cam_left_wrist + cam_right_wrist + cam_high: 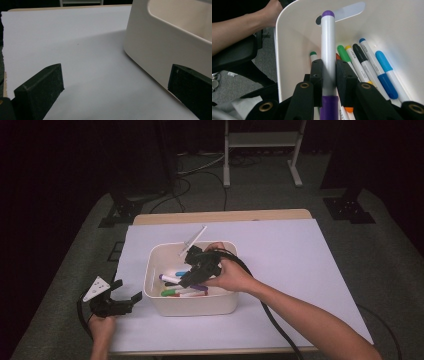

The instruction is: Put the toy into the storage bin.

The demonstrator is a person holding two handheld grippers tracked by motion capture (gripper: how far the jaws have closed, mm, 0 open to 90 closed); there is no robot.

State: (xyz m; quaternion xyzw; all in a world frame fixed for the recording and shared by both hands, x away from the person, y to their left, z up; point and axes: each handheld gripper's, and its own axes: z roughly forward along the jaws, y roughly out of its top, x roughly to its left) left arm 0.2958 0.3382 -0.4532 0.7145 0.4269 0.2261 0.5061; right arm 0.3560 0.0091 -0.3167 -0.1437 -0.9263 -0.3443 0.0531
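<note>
On the table [300, 215] lies a big white sheet of paper [300, 260], and a white tub [192, 306] sits on top of it. Inside the tub are many pens, lying side by side on the bottom. One has a green cap [343, 53], one a yellow cap [348, 48], one a black cap [358, 51], and two have blue caps [383, 61].

The right gripper [328, 72] is down inside the tub, held by the person's right hand [232, 277]. Its two black fingers [317, 72] are pressed tight against a white pen with a purple cap [328, 50]. The pen sits right between them and sticks out past the tips, with its purple end toward the tub wall. In the high view, the right gripper [200, 265] is over the middle of the tub, above the other pens.

The left gripper [117, 302] rests on the paper just beside the tub, on its left side, held by the person's left hand [101, 326]. Its two fingers [42, 87] are spread wide apart with nothing between them. One finger is very close to the tub's outside wall [155, 45], but I cannot tell if it touches.
</note>
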